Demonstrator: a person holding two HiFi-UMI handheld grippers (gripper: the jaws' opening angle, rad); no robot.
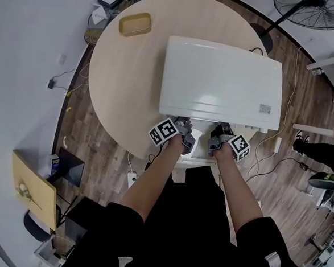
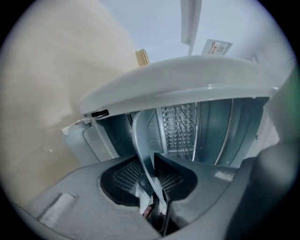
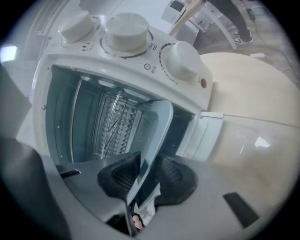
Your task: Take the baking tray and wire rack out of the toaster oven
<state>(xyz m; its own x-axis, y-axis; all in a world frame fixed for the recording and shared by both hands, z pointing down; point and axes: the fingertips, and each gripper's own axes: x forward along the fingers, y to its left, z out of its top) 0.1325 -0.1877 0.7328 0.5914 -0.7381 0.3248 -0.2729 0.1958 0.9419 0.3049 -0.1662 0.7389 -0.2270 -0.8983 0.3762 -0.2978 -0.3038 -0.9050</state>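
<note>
The white toaster oven (image 1: 222,82) stands on the round table, its front facing me. In the left gripper view, a grey baking tray (image 2: 143,136) runs edge-on out of the oven cavity, and my left gripper (image 2: 152,180) is shut on its rim. My right gripper (image 3: 143,180) is shut on the same baking tray (image 3: 157,131) at its other side. Wires of the rack (image 2: 183,124) show deeper in the cavity, behind the tray; the rack (image 3: 115,119) stays inside. In the head view the left gripper (image 1: 185,139) and right gripper (image 1: 216,141) sit side by side at the oven's front; the tray is hidden there.
Three white knobs (image 3: 126,30) line the oven's control panel beside the opening. A tan dish (image 1: 134,24) lies at the far left of the wooden table (image 1: 124,98). On the floor are cables, a standing fan (image 1: 321,12) and a person's foot (image 1: 314,150).
</note>
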